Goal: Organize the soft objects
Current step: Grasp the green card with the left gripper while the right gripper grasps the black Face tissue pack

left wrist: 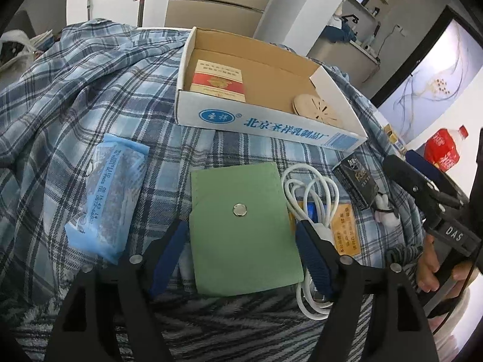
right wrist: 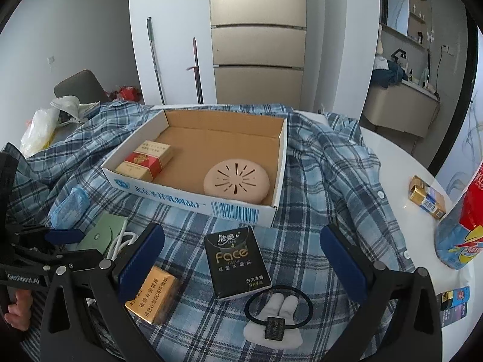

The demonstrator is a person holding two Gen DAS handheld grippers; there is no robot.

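A green snap pouch (left wrist: 244,229) lies flat on the plaid shirt (left wrist: 75,96), between the open fingers of my left gripper (left wrist: 241,235), which straddles it. A blue tissue pack (left wrist: 105,199) lies to its left. In the right wrist view my right gripper (right wrist: 241,259) is open, straddling a black Face tissue pack (right wrist: 237,264). A black hair tie with a white bunny (right wrist: 276,321) lies just in front of it. The open cardboard box (right wrist: 193,202) beyond holds a red cigarette pack (right wrist: 145,161) and a pink round disc (right wrist: 237,182).
A white cable (left wrist: 311,211) and a gold cigarette pack (right wrist: 154,295) lie between the pouch and the black pack. A red-labelled bottle (right wrist: 465,220), batteries (right wrist: 427,197) and a small box (right wrist: 454,298) stand on the white table at right. Bags and a chair are at far left.
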